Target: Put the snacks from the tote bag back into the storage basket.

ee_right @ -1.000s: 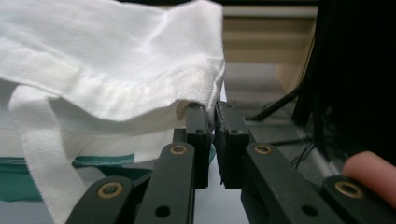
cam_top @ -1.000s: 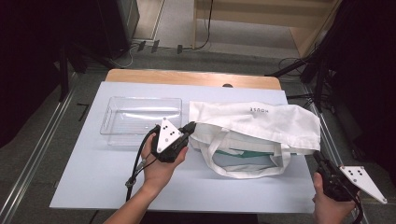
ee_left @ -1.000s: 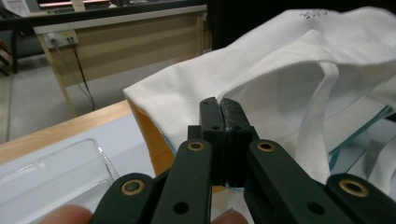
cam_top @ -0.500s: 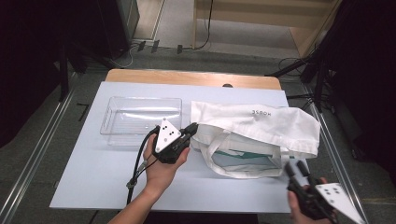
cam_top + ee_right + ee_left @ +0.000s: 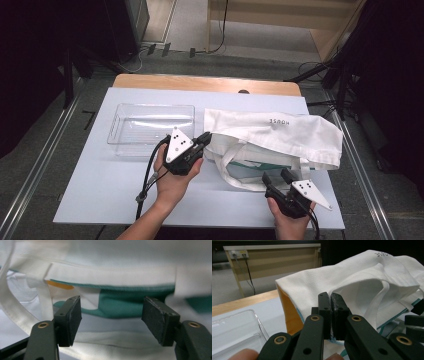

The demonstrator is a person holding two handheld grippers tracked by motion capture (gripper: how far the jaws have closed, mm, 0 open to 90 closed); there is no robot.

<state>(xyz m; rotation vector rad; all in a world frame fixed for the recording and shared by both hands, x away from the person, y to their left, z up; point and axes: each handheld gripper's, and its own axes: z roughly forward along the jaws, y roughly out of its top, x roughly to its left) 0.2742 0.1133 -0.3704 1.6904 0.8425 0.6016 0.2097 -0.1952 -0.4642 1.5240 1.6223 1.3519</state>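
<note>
A white tote bag lies on the pale table, its mouth toward me and something teal and orange inside. My left gripper is at the bag's left corner, jaws shut on the rim and holding the mouth up; an orange lining shows inside. My right gripper sits just in front of the bag's near edge, open, its pads spread before the hem and a handle strap, gripping nothing.
A clear plastic tray stands empty left of the bag, just beyond my left hand. The table's wooden far edge lies behind. Cables trail from the left gripper toward the near edge.
My right gripper has come in from the table's right front corner, leftward and forward, up to the bag's near edge. The left gripper has stayed on the bag's rim.
</note>
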